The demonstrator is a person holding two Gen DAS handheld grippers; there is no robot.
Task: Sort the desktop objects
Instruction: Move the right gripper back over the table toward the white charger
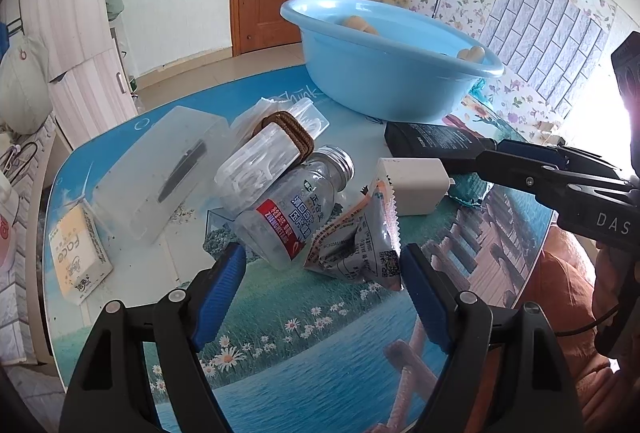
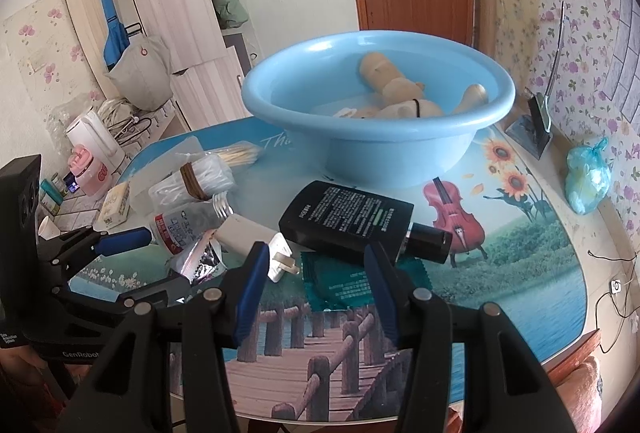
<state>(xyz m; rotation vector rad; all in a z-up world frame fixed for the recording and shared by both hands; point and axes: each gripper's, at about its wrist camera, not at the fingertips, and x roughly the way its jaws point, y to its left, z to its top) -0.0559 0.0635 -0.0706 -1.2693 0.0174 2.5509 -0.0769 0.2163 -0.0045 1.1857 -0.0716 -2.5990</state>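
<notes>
A clutter of small things lies mid-table (image 2: 520, 257) in front of the blue basin (image 2: 380, 153): a clear bottle (image 1: 288, 209) on its side, a foil sachet (image 1: 360, 245) touching it, a white plug (image 1: 412, 189), a black flask (image 2: 348, 221) over a green packet (image 2: 340, 285). The left gripper (image 1: 320, 269) hovers near the bottle and sachet, fingers spread, holding nothing. The right gripper (image 2: 316, 273) hangs before the flask, fingers also spread. Wooden pieces (image 2: 400, 93) lie in the basin.

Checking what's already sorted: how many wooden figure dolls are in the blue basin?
2, as far as visible. One wooden doll leans against the far wall of the blue basin; a second doll lies in the middle. More may be hidden.
</notes>
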